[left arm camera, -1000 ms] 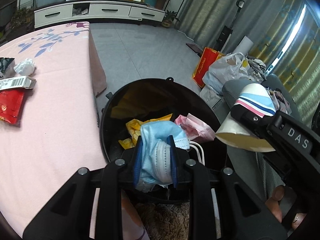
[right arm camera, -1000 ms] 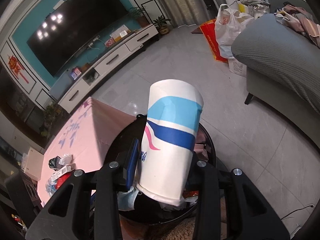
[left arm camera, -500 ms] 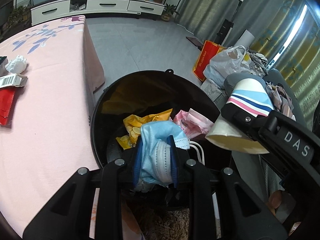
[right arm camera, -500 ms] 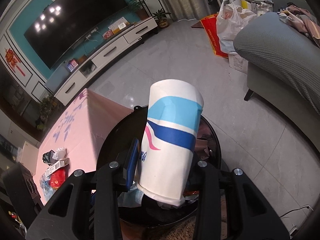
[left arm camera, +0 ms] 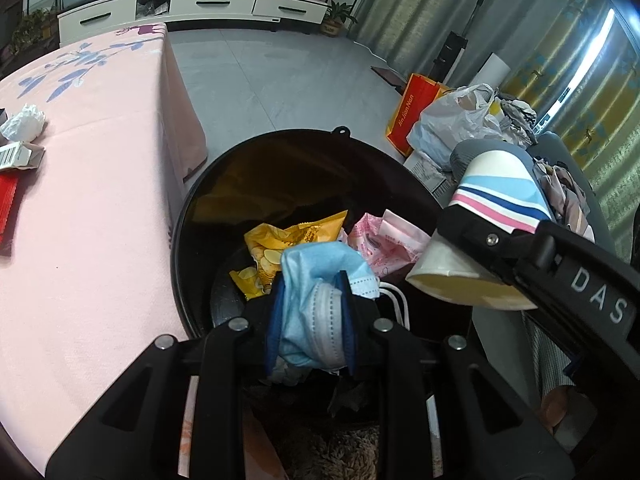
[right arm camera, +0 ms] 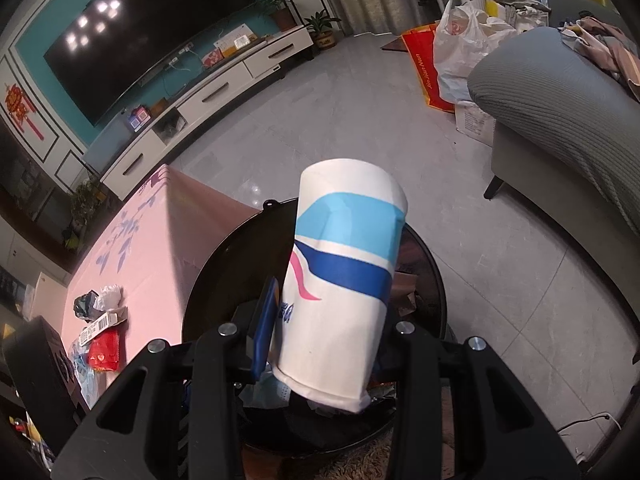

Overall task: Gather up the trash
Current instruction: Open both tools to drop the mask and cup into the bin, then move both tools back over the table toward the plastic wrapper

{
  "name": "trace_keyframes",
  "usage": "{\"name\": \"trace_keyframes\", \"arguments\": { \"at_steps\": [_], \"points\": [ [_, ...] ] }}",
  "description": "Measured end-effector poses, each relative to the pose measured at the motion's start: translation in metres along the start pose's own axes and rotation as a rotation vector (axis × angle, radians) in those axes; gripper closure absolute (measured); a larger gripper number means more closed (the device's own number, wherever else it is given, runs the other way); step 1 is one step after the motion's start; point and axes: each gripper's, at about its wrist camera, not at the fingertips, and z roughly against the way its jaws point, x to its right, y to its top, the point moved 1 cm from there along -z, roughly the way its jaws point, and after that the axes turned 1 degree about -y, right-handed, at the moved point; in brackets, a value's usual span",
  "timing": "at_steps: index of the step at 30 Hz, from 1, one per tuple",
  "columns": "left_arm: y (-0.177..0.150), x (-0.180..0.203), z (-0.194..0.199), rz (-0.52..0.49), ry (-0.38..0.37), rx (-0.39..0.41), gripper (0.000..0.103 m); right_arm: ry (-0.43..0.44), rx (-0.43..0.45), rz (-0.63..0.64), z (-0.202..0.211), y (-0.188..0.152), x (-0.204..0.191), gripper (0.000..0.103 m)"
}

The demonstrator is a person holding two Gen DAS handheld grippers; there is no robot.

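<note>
- The left gripper (left arm camera: pixel 310 320) pointed steeply down; its jaws had just been opening, a face mask (left arm camera: pixel 316 304) between them.
- The right gripper (right arm camera: pixel 328 332) clamped a paper cup (right arm camera: pixel 340 280).

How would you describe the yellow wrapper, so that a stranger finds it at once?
Find the round black trash bin beside the pink-clothed table. Inside it, on the side toward the table, lies the yellow wrapper, crumpled, next to a pink wrapper. Only it is yellow and shows pictures of round chips.
</note>
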Motion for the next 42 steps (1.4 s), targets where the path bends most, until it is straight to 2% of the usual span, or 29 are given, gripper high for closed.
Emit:
{"name": "trace_keyframes", "arguments": {
  "at_steps": [4, 6, 10, 12, 13, 15, 18, 21, 29, 39, 42],
  "points": [
    [0.000, -0.001, 0.005, -0.001, 0.005, 0.015, 0.062, 0.019, -0.008, -0.005, 0.000, 0.000, 0.001, 0.064],
    [0.001, -0.003, 0.010, 0.012, -0.006, 0.029, 0.053, 0.026, -0.009, -0.007, 0.001, 0.000, 0.001, 0.064],
    [0.003, -0.005, 0.024, 0.008, -0.014, 0.054, 0.044, 0.055, -0.017, -0.010, 0.002, 0.000, -0.001, 0.064],
    [0.003, -0.007, 0.034, 0.008, -0.010, 0.075, 0.035, 0.062, -0.016, -0.013, 0.004, 0.000, -0.002, 0.060],
    [0.004, -0.009, 0.039, 0.009, -0.013, 0.084, 0.034, 0.066, -0.015, -0.015, 0.005, 0.000, -0.002, 0.055],
    [0.004, -0.012, 0.050, 0.017, -0.017, 0.101, 0.023, 0.070, -0.014, -0.011, 0.006, -0.001, -0.004, 0.047],
    [0.004, -0.019, 0.070, 0.022, -0.012, 0.139, 0.012, 0.086, 0.000, -0.003, 0.011, -0.001, -0.008, 0.036],
    [0.003, -0.031, 0.095, 0.019, 0.017, 0.186, 0.005, 0.098, 0.013, 0.006, 0.015, -0.001, -0.015, 0.028],
    [-0.006, -0.089, 0.144, 0.120, 0.114, 0.254, 0.003, 0.094, 0.043, 0.060, 0.021, -0.006, -0.042, 0.017],
    [-0.026, -0.175, 0.185, 0.287, 0.204, 0.283, 0.003, 0.120, 0.026, 0.193, 0.015, -0.027, -0.097, 0.014],
    [-0.030, -0.197, 0.194, 0.303, 0.266, 0.270, 0.003, 0.117, 0.013, 0.253, 0.008, -0.036, -0.116, 0.014]
  ]
}}
